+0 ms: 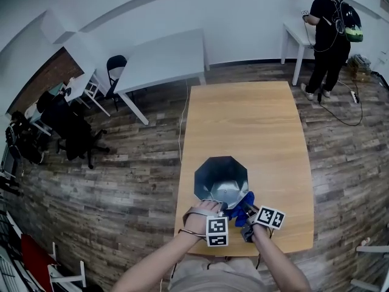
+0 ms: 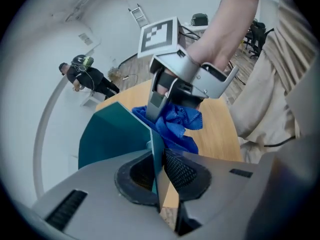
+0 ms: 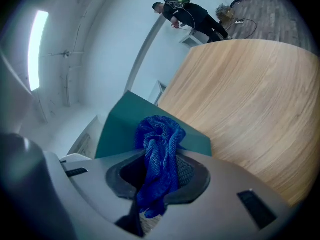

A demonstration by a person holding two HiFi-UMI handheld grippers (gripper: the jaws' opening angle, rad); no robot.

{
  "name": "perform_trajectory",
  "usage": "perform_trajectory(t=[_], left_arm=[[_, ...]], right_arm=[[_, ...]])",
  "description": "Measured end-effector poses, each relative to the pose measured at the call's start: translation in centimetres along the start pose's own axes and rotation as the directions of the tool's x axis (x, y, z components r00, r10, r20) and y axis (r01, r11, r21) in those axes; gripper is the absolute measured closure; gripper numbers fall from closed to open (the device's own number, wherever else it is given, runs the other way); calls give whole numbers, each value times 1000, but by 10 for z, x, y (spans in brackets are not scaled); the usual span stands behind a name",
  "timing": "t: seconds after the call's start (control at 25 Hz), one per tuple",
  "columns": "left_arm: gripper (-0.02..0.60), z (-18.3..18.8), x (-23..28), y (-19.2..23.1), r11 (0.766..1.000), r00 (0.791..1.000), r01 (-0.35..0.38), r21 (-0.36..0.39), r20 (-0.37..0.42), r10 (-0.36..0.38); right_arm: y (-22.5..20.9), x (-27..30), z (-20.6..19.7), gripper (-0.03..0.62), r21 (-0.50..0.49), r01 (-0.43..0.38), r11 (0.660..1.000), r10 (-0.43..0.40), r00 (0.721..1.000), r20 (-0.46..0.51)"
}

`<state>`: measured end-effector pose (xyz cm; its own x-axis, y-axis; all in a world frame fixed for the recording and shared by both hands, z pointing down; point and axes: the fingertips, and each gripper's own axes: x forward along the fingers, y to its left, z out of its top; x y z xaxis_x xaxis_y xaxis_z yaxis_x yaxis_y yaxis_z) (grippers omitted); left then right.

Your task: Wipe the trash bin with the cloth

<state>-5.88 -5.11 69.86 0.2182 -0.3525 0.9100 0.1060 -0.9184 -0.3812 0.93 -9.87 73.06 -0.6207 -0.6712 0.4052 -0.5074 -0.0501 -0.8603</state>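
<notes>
The left gripper (image 2: pixel 160 176) is clamped shut on the thin near wall of the trash bin (image 2: pixel 110 134), one pad on each side of the rim. Just to its right, the right gripper (image 3: pixel 155 176) is closed on a bunched blue cloth (image 3: pixel 157 144), which hangs down through its jaws and rises in a knot above them. The cloth sits against the outside of the bin's near-right side.

In the head view, both grippers (image 1: pixel 222 207) (image 1: pixel 244 212) meet at the near rim. The dark teal, octagonal bin (image 1: pixel 221 178) stands close to the near edge of the wooden table (image 1: pixel 243 114). Its mouth faces up and its long axis looks roughly vertical. The inside has a pale sheen, and the base and where it meets the table cannot be seen. The cloth (image 1: pixel 248 201) is partly covered by the grippers there.

Beyond the far end of the table, a person (image 1: pixel 328 35) with a backpack stands at a white table by the wall.
</notes>
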Motion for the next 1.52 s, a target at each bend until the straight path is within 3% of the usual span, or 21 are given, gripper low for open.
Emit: perform_trajectory(t=[0.44,0.88,1.16,1.36,1.52], left_arm=[[532,2,3,10,1000,1000,25,-14,16,-24],[532,3,4,12,999,999,30,-23,25,-30],[532,1,5,11,998,999,10,-60,32,-8],[532,-2,5,11,996,1000,-5,-92,19,7],[532,-3,7,16,990,1000,-8,-139,10,10]], right_arm=[[-98,58,-22,511,34,115,993,-111,988,-110],[-163,95,-44,511,22,265,964,-256,946,-197],[-147,83,-39,510,-43,253,966,-257,949,-182],[-92,47,-26,510,-87,124,988,-135,980,-146],[-40,12,-15,510,-193,16,981,-43,990,-135]])
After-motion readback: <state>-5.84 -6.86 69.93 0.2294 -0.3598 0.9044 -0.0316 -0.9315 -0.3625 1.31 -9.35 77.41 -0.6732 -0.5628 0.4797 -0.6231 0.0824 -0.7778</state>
